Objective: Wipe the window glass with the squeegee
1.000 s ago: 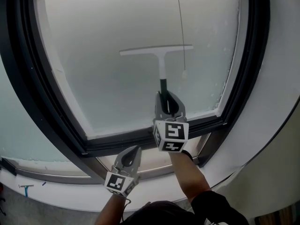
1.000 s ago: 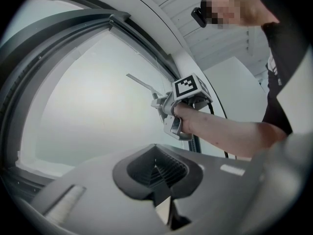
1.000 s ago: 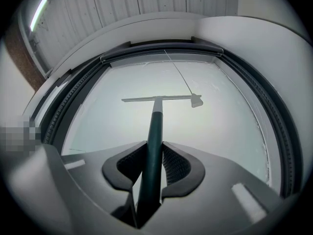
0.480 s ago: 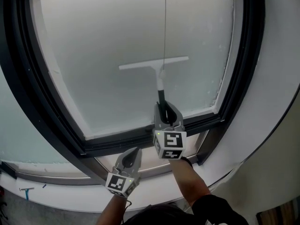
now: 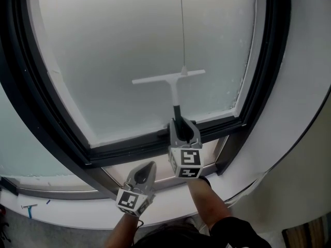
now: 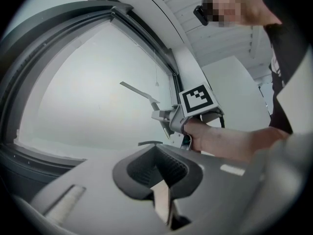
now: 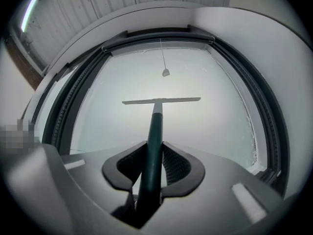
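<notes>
The squeegee point(image 5: 173, 78) lies against the glass point(image 5: 119, 40) in the lower half of the pane. Its pale blade runs nearly level, the right end a touch higher in the head view. The dark handle runs down into the right gripper point(image 5: 180, 125), whose jaws pinch it from both sides. The right gripper view shows the handle point(image 7: 153, 146) clamped between the ribbed pads and the blade point(image 7: 161, 101) squarely ahead. That gripper sits just above the lower bar of the dark frame point(image 5: 150, 149).

A thin cord point(image 5: 181, 25) hangs down the pane, and its small end piece sits just at the blade's top edge (touching or only in front, I cannot tell).

The left gripper point(image 5: 149, 165) waits lower down, below the frame bar and apart from the squeegee. Its jaws are pressed together with nothing between them, as the left gripper view point(image 6: 164, 168) confirms, so it plays no part in the wiping here.

As for progress, the blade is close to the bottom of the pane, so this downward pass looks nearly finished, with only a short strip left above the frame. The blade spans only the middle part of the pane's width. The glass looks evenly hazy all over, so I cannot tell which bands are already wiped. Small specks show along the right edge point(image 5: 241, 89), and the strips at both sides probably need their own passes.
</notes>
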`<state>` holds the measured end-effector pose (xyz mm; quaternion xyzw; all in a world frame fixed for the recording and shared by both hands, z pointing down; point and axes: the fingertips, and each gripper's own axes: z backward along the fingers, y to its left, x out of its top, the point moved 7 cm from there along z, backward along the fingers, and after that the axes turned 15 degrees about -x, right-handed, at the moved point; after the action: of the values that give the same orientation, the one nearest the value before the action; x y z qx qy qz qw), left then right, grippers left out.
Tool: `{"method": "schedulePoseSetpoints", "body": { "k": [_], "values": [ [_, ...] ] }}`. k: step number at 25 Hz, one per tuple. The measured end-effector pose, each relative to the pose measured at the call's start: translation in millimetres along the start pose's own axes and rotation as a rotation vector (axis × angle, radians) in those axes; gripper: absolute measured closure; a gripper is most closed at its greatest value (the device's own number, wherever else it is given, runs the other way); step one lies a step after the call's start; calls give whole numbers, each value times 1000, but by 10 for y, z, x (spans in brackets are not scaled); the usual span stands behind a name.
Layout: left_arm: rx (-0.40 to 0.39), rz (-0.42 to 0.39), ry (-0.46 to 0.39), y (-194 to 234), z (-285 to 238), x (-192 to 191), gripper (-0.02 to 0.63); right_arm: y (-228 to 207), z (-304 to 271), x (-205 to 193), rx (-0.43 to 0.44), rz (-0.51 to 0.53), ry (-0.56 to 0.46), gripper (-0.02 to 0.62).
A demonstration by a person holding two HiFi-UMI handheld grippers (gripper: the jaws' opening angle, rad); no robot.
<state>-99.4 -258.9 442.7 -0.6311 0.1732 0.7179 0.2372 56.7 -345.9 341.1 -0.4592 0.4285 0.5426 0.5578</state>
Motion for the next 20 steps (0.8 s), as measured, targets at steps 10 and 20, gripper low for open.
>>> {"method": "schedulePoseSetpoints", "body": {
  "k": [10,20],
  "values": [
    [-3,12,26,-50,54,-68,607,-23,102,-289,4,-7,57,500],
    [-8,41,33,-53,107,-133,607,6,220,-547,-11,13,116,500]
  ]
}}
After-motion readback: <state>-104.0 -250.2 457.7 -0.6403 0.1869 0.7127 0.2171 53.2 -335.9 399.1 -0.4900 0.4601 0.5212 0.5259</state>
